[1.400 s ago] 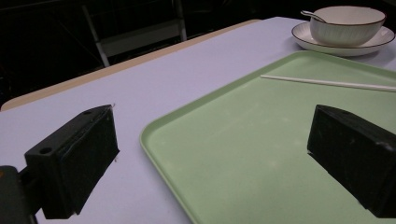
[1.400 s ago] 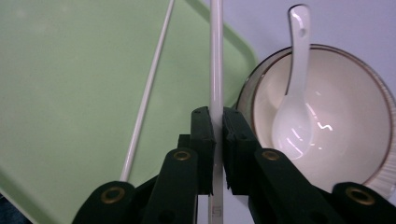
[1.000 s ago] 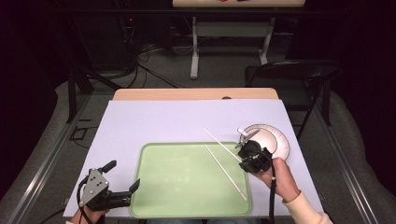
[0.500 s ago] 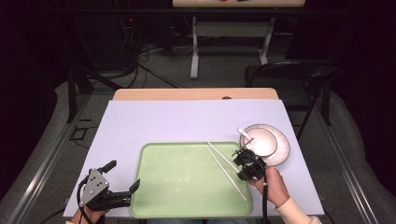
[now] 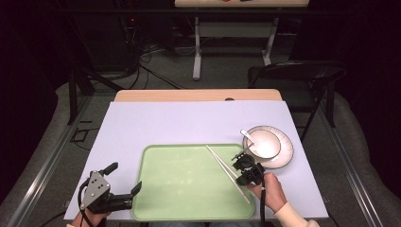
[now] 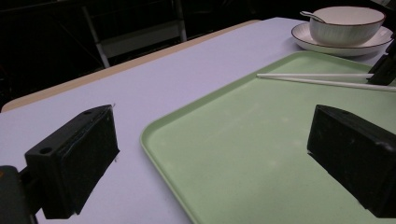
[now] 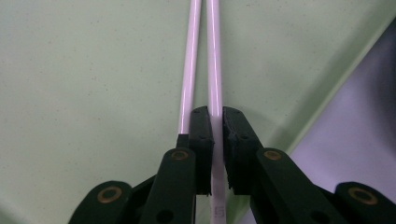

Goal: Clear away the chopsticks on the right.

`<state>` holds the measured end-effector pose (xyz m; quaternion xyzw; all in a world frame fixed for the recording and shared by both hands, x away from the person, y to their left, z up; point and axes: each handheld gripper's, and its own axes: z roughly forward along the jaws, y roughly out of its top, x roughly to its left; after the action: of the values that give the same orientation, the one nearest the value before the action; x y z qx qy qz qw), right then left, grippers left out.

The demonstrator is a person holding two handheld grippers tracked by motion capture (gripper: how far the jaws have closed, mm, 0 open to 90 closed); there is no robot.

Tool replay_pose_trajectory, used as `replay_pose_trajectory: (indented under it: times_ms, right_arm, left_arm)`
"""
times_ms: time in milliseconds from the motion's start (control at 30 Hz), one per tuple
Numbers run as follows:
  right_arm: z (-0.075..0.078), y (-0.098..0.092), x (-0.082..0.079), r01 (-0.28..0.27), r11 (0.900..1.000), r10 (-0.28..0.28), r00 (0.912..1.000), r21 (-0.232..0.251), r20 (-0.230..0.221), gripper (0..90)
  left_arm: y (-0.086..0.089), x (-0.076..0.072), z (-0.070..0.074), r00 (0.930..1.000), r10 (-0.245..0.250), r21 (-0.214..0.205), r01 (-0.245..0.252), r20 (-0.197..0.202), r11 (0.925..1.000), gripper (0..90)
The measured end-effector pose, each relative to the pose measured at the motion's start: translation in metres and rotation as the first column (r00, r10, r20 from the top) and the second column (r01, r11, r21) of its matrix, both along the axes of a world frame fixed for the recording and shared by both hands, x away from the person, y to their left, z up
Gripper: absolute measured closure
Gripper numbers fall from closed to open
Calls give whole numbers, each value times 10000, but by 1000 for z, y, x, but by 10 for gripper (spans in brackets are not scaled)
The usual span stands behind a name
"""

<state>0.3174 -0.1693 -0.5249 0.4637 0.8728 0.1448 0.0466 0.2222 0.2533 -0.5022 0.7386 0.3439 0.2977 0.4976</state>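
Right gripper: held in right hand over right part of green tray, forearm entering from bottom edge, gripper aimed forward-left and down. Fingers clenched on one white chopstick; second chopstick runs just beside it, outside grip, against left finger. Both chopsticks lie diagonally on tray.

Left gripper: low at tray's near-left corner, resting level above tabletop. Fingers released, spread wide, nothing between.

Bowl with spoon on plate, right of tray.
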Motion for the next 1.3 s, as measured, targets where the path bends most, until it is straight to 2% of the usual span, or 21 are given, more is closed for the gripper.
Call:
replay_pose_trajectory:
  times_ms: [233, 367, 433, 467, 567, 667, 700, 733, 767, 833, 967, 1033, 1133, 1200, 1267, 1300]
  right_arm:
    - [0, 2, -4, 197, 9991, -194, 9998, 373, -99, 791]
    - [0, 4, -5, 114, 9992, -113, 9999, 374, -43, 777]
    - [0, 5, -5, 247, 9993, -248, 9997, 277, 33, 747]
    - [0, 5, -4, 185, 9998, -186, 9997, 120, 150, 706]
    - [0, 4, -4, 90, 9998, -92, 9998, 154, 150, 653]
    - [0, 4, -5, -98, 9999, 95, 9997, 106, 219, 528]
    - [3, 3, -6, -284, 9995, 276, 9981, 131, 552, 447]
    - [3, 3, -6, -284, 9995, 276, 9981, 131, 552, 447]
    - [5, 3, -7, -373, 9993, 366, 9967, 82, 728, 396]
    - [11, 0, -9, -602, 9979, 563, 9896, 254, 1323, 305]
    - [20, -7, -11, -1003, 9940, 894, 9753, 445, 2020, 207]
    - [27, -13, -14, -1335, 9895, 1161, 9619, 548, 2475, 154]
    - [35, -20, -20, -1640, 9842, 1373, 9452, 674, 2961, 137]
    - [40, -26, -24, -1782, 9811, 1448, 9345, 752, 3252, 116]
    - [45, -33, -30, -1894, 9782, 1463, 9193, 849, 3653, 110]
    - [47, -35, -31, -1904, 9779, 1448, 9152, 868, 3762, 95]
  left_arm:
    - [0, 0, 0, 10000, 11, -4, -11, 2, 10000, 16]
    - [0, 0, 0, 10000, -2, -7, 2, 14, 10000, 16]
    - [0, 0, 0, 10000, 4, 13, -4, 30, 10000, 16]
    - [0, 0, 0, 10000, -4, 14, 4, 33, 10000, 16]
    - [0, 0, 0, 10000, -14, 7, 14, 40, 10000, 16]
    - [0, 0, 0, 10000, -14, 3, 14, 49, 10000, 16]
    - [0, -1, 0, 10000, -2, -23, 3, 46, 10000, 16]
    - [0, -1, 0, 10000, 2, -26, -2, 48, 10000, 16]
    - [0, -1, 0, 10000, -1, -23, 1, 42, 10000, 16]
    - [0, 0, 0, 10000, -10, 24, 10, -1, 10000, 16]
    - [-1, 1, 0, 10000, -5, 33, 5, -22, 10000, 16]
    - [-1, 1, 0, 10000, 12, 39, -11, -42, 10000, 16]
    - [-1, 1, 0, 10000, 14, 52, -14, -55, 10000, 16]
    - [-1, 1, 0, 10000, 28, 65, -28, -62, 10000, 16]
    - [-1, 1, 0, 10000, 23, 79, -22, -64, 10000, 16]
    - [-1, 1, 0, 10000, 53, 26, -53, -74, 10000, 16]
